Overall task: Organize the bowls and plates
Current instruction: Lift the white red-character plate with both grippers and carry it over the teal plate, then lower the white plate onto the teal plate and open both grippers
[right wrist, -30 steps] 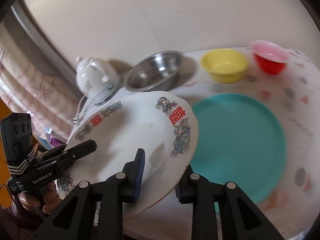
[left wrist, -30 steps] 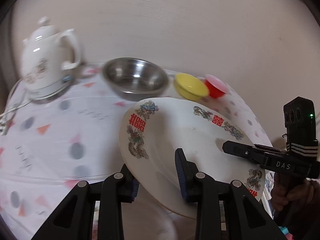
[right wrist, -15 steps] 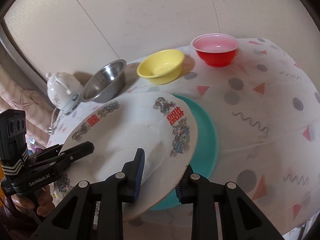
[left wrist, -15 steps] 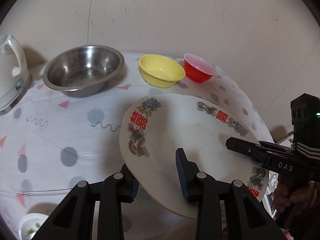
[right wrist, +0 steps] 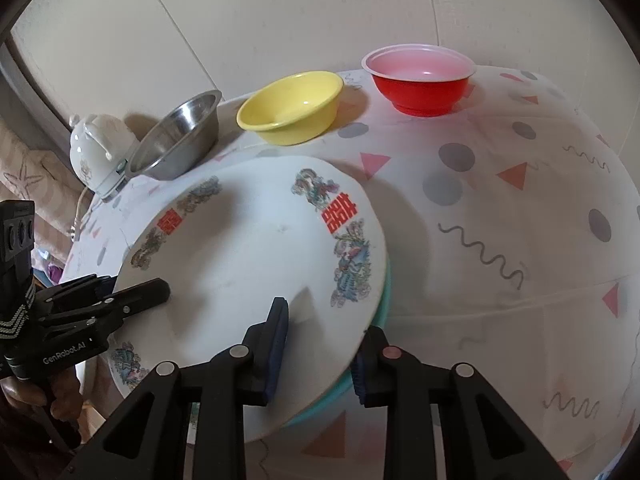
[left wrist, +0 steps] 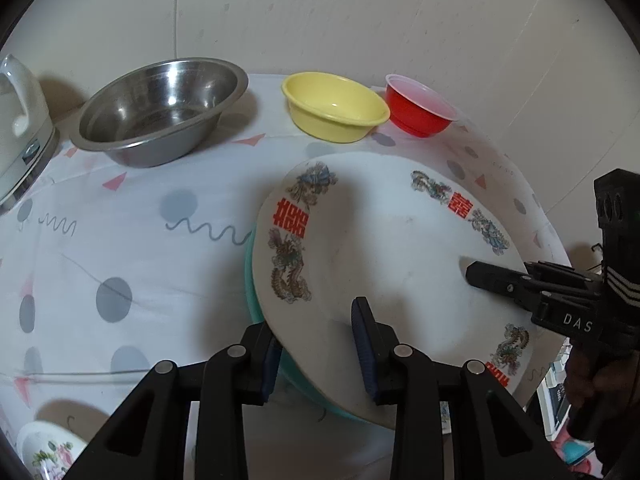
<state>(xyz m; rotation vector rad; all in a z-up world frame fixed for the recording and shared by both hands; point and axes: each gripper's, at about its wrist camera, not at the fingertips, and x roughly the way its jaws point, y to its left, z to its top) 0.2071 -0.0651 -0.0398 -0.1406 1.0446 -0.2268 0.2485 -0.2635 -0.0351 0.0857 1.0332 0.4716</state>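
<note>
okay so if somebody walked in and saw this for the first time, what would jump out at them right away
The big white plate with red characters and dragon prints fills the middle, gripped at opposite rims by the left gripper and right gripper, over a teal plate that peeks out beneath it. Behind it, along the wall, stand a steel bowl, a yellow bowl and a red bowl in a row.

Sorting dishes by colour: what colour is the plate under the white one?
Teal, only its edge showing; clearest in the right wrist view.
</note>
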